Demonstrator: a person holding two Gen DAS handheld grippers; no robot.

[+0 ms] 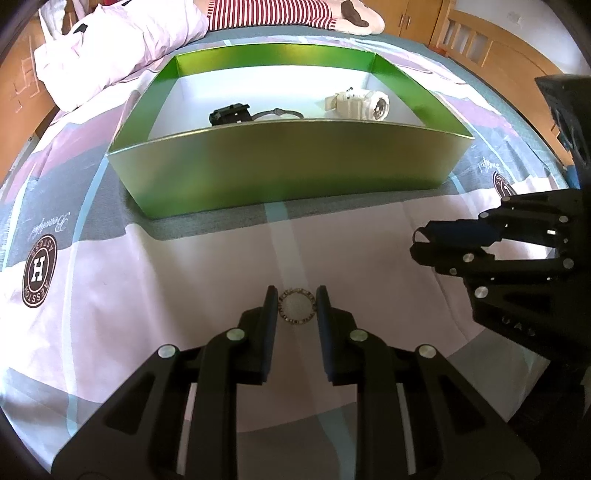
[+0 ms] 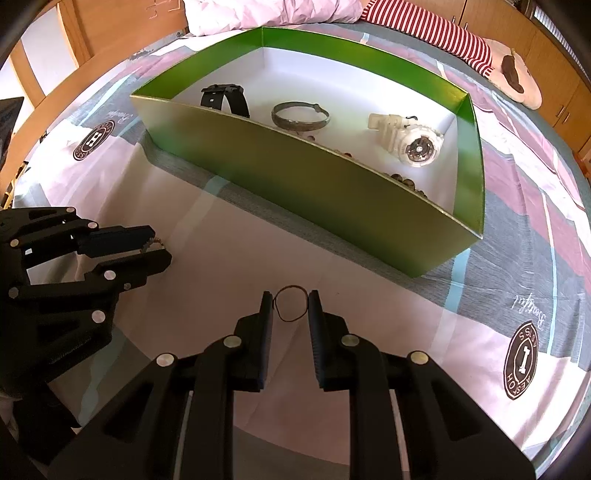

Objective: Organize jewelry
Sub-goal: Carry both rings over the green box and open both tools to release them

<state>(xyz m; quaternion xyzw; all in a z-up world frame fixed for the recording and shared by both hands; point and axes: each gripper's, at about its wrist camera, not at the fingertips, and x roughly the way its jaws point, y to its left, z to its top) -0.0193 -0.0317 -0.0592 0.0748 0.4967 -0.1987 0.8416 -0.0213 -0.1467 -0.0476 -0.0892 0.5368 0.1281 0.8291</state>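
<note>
Two small rings sit between my jaws, one in each. In my left gripper [image 1: 296, 309] the pads close on a round beaded ring [image 1: 297, 309], silver and sparkly, its sides touching both pads, and it is held just over the bedsheet [image 1: 110, 332]. In my right gripper [image 2: 290, 304] the pads pinch a thin dark wire ring [image 2: 290, 303], a bare loop with nothing on it, touching both pads as well. Both grippers point down at the pale middle of the sheet, the right one off to the side of the left and apart from it.

Beyond the fingertips, a grey band of the sheet runs under the near wall of a green box [image 2: 295, 184]. It lies open, white inside. By its left end stands a black watch [image 2: 225, 99], strap curled up. Around the middle lies a dull metal bangle [image 2: 300, 117], flat on the floor of the box. Towards the right end a white watch [image 2: 406, 138] lies on its side, face turned my way. Some small dark beads [image 2: 402, 180] peek over the near wall; how they are strung I cannot tell.

Past the far wall, at the head of the bed, a pink quilt [image 1: 122, 40] is bunched on the left and a red-and-white striped cloth [image 1: 266, 13] lies on the right.
</note>
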